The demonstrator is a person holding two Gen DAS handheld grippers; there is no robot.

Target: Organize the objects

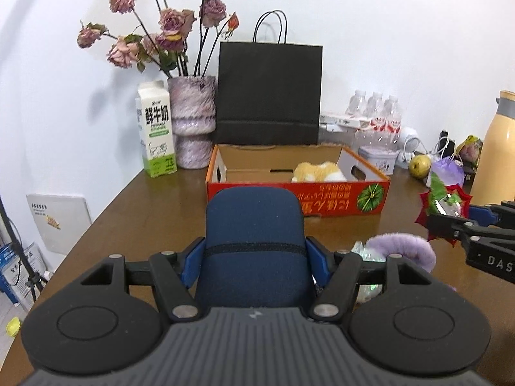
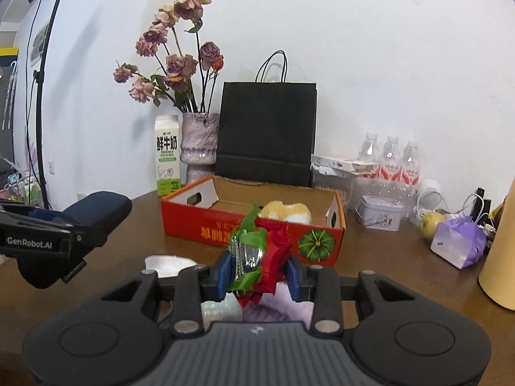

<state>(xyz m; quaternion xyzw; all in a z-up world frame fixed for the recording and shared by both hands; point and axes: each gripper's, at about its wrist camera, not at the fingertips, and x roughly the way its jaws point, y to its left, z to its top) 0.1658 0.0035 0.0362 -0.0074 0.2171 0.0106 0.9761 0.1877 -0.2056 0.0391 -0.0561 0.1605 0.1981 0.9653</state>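
Observation:
My left gripper is shut on a dark blue padded case, held above the brown table. From the right wrist view the same blue case shows at the left. My right gripper is shut on a red rose ornament with green leaves and a silver piece; in the left wrist view that ornament hangs at the right edge. Ahead stands an open red cardboard box with an orange-and-white plush toy inside.
A purple fluffy item lies on the table below the grippers. Behind the box stand a milk carton, a vase of dried roses and a black paper bag. Water bottles, a tin, a pear and a yellow flask crowd the right.

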